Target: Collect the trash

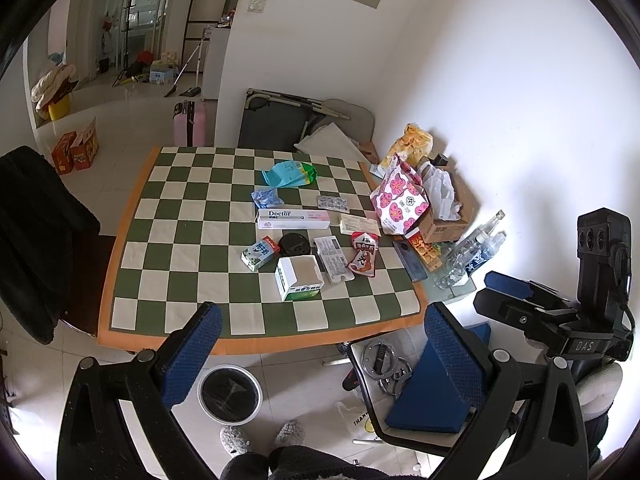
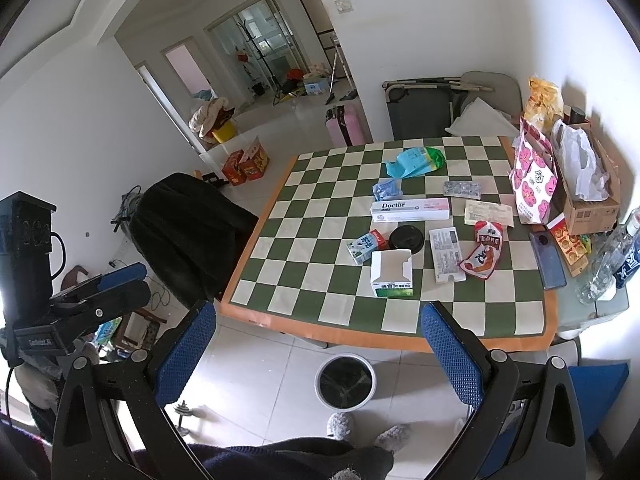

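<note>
Left wrist view: the left gripper (image 1: 320, 344) hangs above the near edge of the table (image 1: 120, 240), its 2 blue-padded fingers (image 1: 192, 356) spread wide with nothing between them. The right gripper (image 2: 318, 348) is held the same way, jaws apart and empty, off the table's near-left corner over bare floor tiles. Straight below, just outside the orange border of the checkered cloth (image 1: 168, 216), stands a round bin (image 1: 230, 394) lined in black, beside a pair of grey slippers (image 1: 260, 436). The trash sits mid-cloth, leaving a band of bare squares along the front and left edges: an opened white and green box (image 1: 300, 278) nearest, a small milk carton (image 1: 259, 254) and black lid (image 1: 294, 244) just behind it, a red snack wrapper (image 1: 363, 256) to the right, then a long Doctor box (image 1: 294, 219) and a teal bag (image 1: 290, 174) farther back. A dark phone (image 1: 410, 260) lies near the right edge, with clear bottles (image 1: 468, 252) past it.
</note>
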`<state>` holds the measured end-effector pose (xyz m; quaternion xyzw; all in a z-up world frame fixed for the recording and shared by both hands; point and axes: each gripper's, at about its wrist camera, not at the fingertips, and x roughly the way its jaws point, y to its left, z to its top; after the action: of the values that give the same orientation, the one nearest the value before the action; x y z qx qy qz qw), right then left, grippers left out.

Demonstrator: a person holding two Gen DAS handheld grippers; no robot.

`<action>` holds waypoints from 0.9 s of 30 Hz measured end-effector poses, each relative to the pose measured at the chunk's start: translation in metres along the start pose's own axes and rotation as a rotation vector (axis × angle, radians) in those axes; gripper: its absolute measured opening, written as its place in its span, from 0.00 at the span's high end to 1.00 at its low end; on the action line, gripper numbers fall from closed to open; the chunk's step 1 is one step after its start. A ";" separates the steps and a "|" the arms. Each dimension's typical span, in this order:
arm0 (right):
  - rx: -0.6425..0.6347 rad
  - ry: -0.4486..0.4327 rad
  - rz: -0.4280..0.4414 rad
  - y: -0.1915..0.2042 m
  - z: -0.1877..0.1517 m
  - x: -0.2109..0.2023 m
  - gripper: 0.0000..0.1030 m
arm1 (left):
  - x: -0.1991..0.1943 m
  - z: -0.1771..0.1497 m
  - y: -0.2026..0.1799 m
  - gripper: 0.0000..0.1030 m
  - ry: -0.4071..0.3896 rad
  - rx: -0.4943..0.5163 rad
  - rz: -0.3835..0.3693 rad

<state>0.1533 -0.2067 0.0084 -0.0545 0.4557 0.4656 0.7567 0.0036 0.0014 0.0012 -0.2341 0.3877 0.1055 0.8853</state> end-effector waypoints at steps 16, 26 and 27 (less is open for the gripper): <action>0.001 0.000 -0.002 0.000 -0.002 0.001 0.00 | -0.003 0.001 0.001 0.00 -0.002 0.001 -0.001; -0.003 0.001 0.001 0.000 0.000 0.002 0.00 | -0.001 -0.001 -0.001 0.00 -0.003 0.002 0.004; -0.003 0.000 0.000 0.000 0.000 0.002 0.00 | -0.001 -0.001 -0.001 0.00 -0.003 0.002 0.006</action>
<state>0.1530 -0.2055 0.0070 -0.0553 0.4552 0.4663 0.7565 0.0030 0.0004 0.0014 -0.2322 0.3873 0.1080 0.8857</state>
